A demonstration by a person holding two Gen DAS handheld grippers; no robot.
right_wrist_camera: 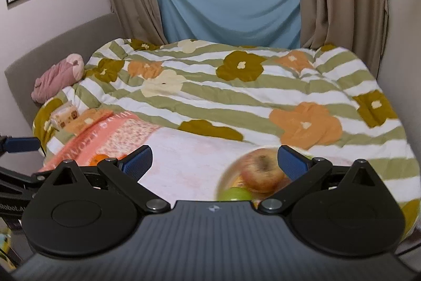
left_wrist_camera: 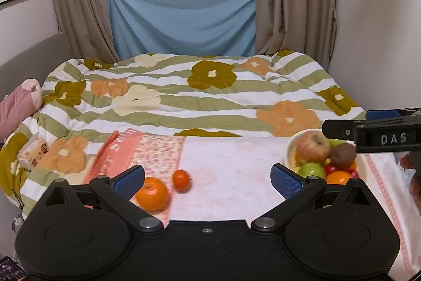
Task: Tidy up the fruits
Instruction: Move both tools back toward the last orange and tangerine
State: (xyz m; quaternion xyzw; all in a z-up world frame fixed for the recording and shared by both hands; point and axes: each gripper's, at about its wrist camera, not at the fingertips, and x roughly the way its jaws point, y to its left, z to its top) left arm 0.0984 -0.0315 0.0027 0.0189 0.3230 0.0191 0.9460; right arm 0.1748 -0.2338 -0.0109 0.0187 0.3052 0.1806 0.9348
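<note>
Left tool (left_wrist_camera: 208, 182) spread wide, empty; orange (left_wrist_camera: 152, 193) beside its left pad, tomato (left_wrist_camera: 181, 180) ahead. Right tool (right_wrist_camera: 214, 162) apart, empty, over bowl (left_wrist_camera: 290, 149). Centre orange between pads before closing.

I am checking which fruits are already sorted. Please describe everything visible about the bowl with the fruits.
The bowl is round, pale cream and glossy, standing upright on the pink-and-white cloth at the right. It is heaped full: a large reddish apple on top, a brown kiwi, a green apple, small red fruits and an orange one. In the right wrist view it is blurred and partly hidden by the gripper body.
</note>
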